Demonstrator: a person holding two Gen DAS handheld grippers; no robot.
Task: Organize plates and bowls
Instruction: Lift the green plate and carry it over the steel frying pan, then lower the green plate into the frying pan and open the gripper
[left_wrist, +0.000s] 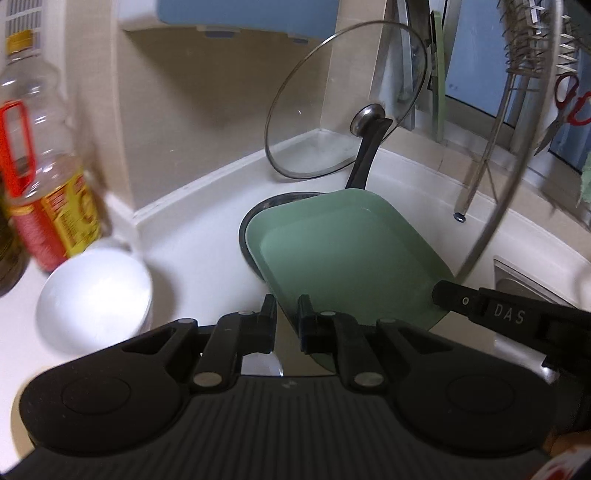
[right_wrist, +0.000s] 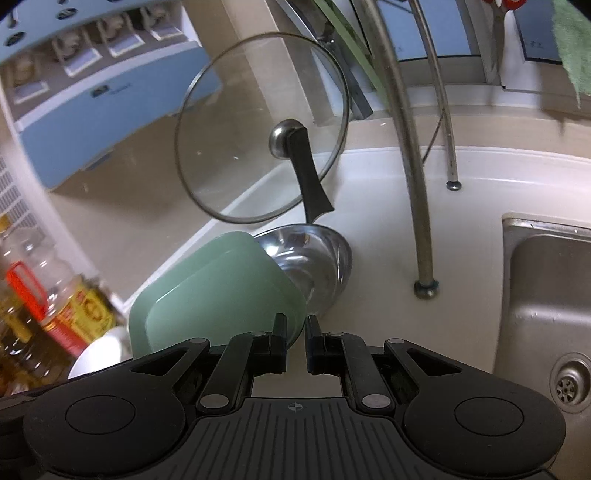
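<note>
at the far left stands an oil bottle (left_wrist: 55, 206) with a red handle, and just in front of it a white bowl (left_wrist: 94, 295) rests on the pale tabletop (left_wrist: 192, 236). right of the bowl, the green square plate (left_wrist: 347, 254) sits tilted over a steel pan (right_wrist: 314, 266), whose black handle rises in front of a glass lid (left_wrist: 332, 107) leaning on the wall. the left hand-held gripper (left_wrist: 287, 306) has its jaws drawn nearly together at the plate's near edge, with only a narrow gap; whether they pinch the edge cannot be told. the right hand-held gripper (right_wrist: 296, 328) is likewise nearly closed at the plate's right corner. further right stand metal rack legs (right_wrist: 424, 280) and a steel sink (right_wrist: 546, 295).
</note>
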